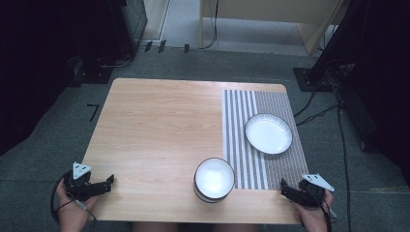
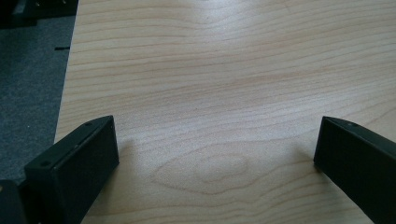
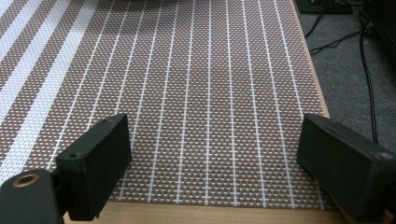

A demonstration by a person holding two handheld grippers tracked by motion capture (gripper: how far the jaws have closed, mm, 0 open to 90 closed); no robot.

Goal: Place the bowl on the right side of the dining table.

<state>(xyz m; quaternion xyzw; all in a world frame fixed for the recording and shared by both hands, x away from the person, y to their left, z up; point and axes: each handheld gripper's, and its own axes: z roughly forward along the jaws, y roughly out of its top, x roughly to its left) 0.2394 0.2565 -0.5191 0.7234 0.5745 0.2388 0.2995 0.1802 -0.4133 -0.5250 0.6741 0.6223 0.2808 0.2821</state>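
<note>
With both hands parked at the near corners of the worktop [image 1: 159, 125], I judge the bowl [image 1: 214, 179] my likeliest target: I should approach its rim squarely before closing. It sits at the near edge, touching the striped placemat [image 1: 263, 140], between my left fingers [image 1: 107, 182] and right fingers [image 1: 285, 187], both wide open and empty; the plate [image 1: 268, 134] lies farther off.

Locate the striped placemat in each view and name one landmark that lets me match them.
High view: the striped placemat covers the table's right part, under the white plate.
Left gripper view: bare wooden tabletop ahead; no placemat.
Right gripper view: placemat ahead, between the open tongs.
Shared landmark: the table's wooden edge beside the mat.
</note>
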